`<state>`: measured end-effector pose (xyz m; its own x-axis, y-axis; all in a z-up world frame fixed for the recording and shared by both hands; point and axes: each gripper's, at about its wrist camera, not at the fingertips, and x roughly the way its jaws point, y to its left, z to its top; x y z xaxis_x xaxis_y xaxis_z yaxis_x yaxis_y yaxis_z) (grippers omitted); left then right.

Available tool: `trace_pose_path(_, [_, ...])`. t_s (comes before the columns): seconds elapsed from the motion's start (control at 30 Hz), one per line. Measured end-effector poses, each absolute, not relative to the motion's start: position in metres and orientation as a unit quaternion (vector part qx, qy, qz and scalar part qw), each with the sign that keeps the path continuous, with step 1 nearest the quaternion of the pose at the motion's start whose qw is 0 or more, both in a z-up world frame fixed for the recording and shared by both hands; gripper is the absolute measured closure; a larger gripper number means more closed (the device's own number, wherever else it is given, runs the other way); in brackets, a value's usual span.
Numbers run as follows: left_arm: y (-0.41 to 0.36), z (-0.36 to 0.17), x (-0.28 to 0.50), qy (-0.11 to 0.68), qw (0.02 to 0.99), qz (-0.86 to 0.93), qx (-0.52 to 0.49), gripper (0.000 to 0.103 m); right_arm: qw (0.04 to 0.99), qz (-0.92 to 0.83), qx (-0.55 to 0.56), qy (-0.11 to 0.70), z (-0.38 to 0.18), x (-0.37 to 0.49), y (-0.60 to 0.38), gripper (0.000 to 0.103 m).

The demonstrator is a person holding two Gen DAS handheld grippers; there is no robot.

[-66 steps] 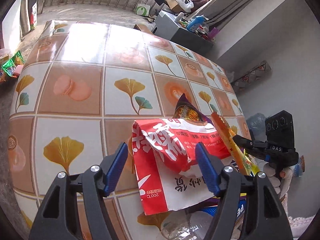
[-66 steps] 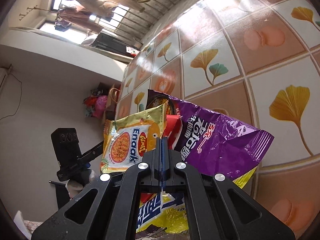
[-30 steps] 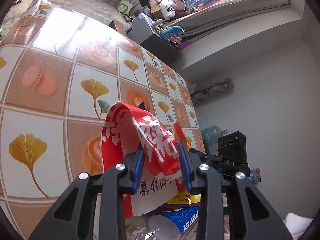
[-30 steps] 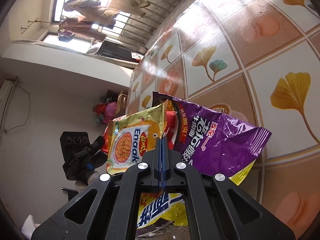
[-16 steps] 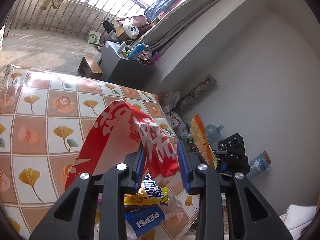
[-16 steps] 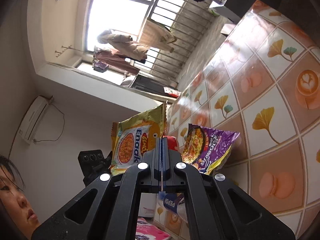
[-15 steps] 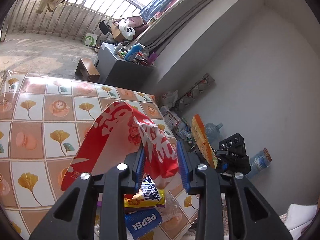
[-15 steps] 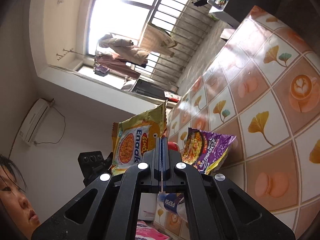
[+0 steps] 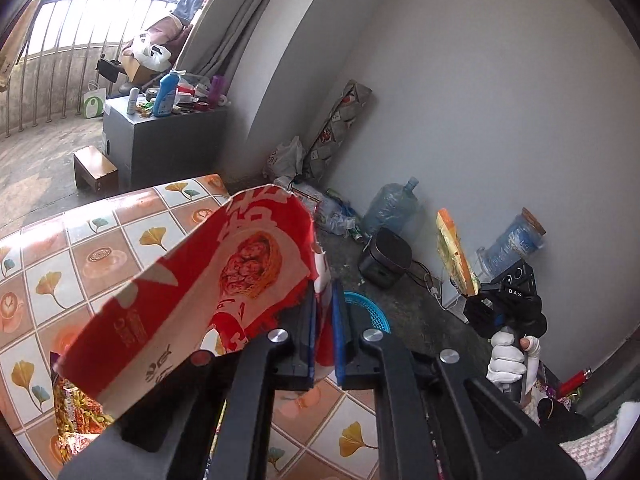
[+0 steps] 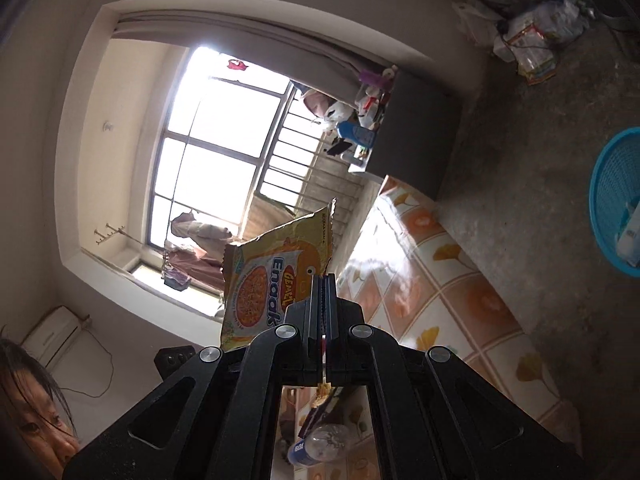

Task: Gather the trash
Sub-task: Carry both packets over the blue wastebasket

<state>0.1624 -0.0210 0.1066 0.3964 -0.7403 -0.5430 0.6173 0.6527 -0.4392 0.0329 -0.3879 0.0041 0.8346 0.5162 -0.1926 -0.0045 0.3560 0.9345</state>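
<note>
A red wrapper (image 9: 208, 280) hangs clamped in the left gripper (image 9: 323, 320) above the table (image 9: 100, 236). The right gripper (image 10: 324, 312) pinches a yellow packet (image 10: 272, 272). Both should reach the blue basket (image 10: 612, 200) on the floor before letting go.

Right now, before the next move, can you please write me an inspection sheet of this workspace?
Surface: table with a tile and leaf pattern cloth, partly sunlit.
Job's things: red wrapper and yellow noodle packet lifted clear of the table; blue basket on the floor, something pale inside.
Clutter: another wrapper and a plastic bottle lie on the table.
Grippers: left gripper shut on the red wrapper; right gripper shut on the yellow noodle packet.
Cables: a white cable on the floor by the wall.
Surroundings: grey cabinet with bottles on top, water jug, window bars, concrete floor.
</note>
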Motion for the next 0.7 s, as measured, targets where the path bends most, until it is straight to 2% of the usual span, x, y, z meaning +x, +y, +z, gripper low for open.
trace_pose_path(0.2, [-0.089, 0.103, 0.172, 0.376, 0.809, -0.449, -0.054, 0.097, 0.800, 0.081, 0.555, 0.210, -0.013, 0.017, -0.429, 0.103])
trace_pose_path(0.43, [-0.221, 0.090, 0.179, 0.393, 0.760, -0.518, 0.006, 0.097, 0.807, -0.080, 0.536, 0.235, -0.057, -0.005, -0.471, 0.103])
trace_pose_path(0.7, [-0.392, 0.018, 0.179, 0.443, 0.695, -0.558, 0.091, 0.097, 0.774, -0.235, 0.497, 0.314, -0.131, 0.005, -0.508, 0.103])
